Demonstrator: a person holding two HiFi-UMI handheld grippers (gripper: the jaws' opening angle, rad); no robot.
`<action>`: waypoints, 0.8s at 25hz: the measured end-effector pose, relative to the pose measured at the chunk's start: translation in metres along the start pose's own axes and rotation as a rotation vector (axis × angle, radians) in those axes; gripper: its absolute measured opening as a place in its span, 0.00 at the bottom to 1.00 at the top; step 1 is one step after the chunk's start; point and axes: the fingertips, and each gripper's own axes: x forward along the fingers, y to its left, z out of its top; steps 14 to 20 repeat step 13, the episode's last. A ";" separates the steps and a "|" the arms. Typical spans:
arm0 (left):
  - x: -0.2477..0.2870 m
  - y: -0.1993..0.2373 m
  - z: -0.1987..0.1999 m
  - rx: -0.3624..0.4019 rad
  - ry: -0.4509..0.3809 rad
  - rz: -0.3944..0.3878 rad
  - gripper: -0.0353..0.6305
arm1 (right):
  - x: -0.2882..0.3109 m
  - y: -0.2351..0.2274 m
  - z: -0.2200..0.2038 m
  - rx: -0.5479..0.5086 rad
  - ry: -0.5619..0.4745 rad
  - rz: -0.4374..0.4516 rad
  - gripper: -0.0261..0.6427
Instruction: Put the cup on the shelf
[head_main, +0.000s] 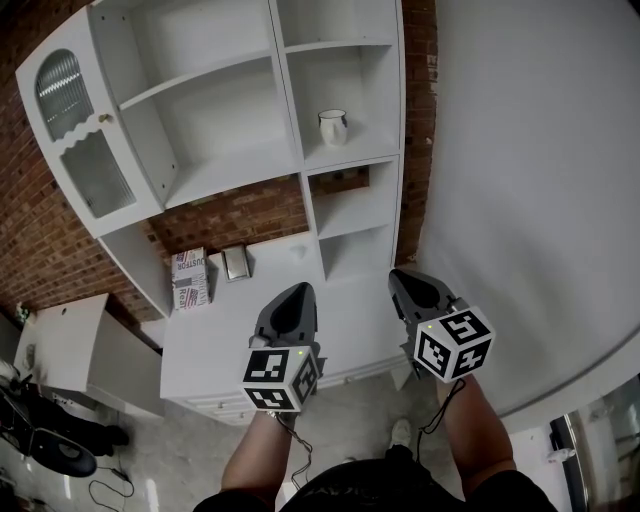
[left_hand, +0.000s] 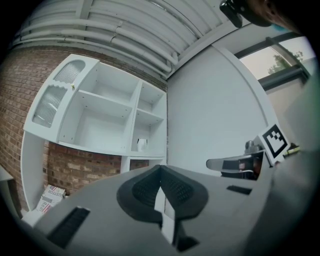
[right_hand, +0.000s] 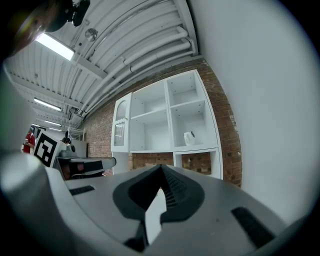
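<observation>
A white cup (head_main: 333, 127) with a handle stands upright on a shelf in the right column of the white shelf unit (head_main: 250, 160). It shows small in the left gripper view as the cup (left_hand: 142, 144) and in the right gripper view as the cup (right_hand: 189, 138). My left gripper (head_main: 297, 291) is shut with nothing in it, held low in front of the counter. Beside it my right gripper (head_main: 402, 277) is also shut and empty. Both point toward the shelf unit, well short of the cup.
A white counter (head_main: 220, 330) runs below the shelves, with a printed box (head_main: 190, 279) and a small framed item (head_main: 236, 262) on it. A glazed cabinet door (head_main: 82, 150) hangs open at the left. A white wall (head_main: 530, 180) stands at the right.
</observation>
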 end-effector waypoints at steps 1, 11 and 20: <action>0.000 0.000 0.000 0.000 -0.001 0.001 0.06 | 0.000 0.000 0.000 0.000 -0.001 0.001 0.04; -0.004 0.005 0.000 -0.007 0.001 0.000 0.06 | 0.003 0.006 0.002 -0.003 -0.003 0.006 0.04; -0.004 0.006 -0.002 -0.010 0.002 0.002 0.06 | 0.004 0.007 0.001 -0.004 -0.003 0.007 0.04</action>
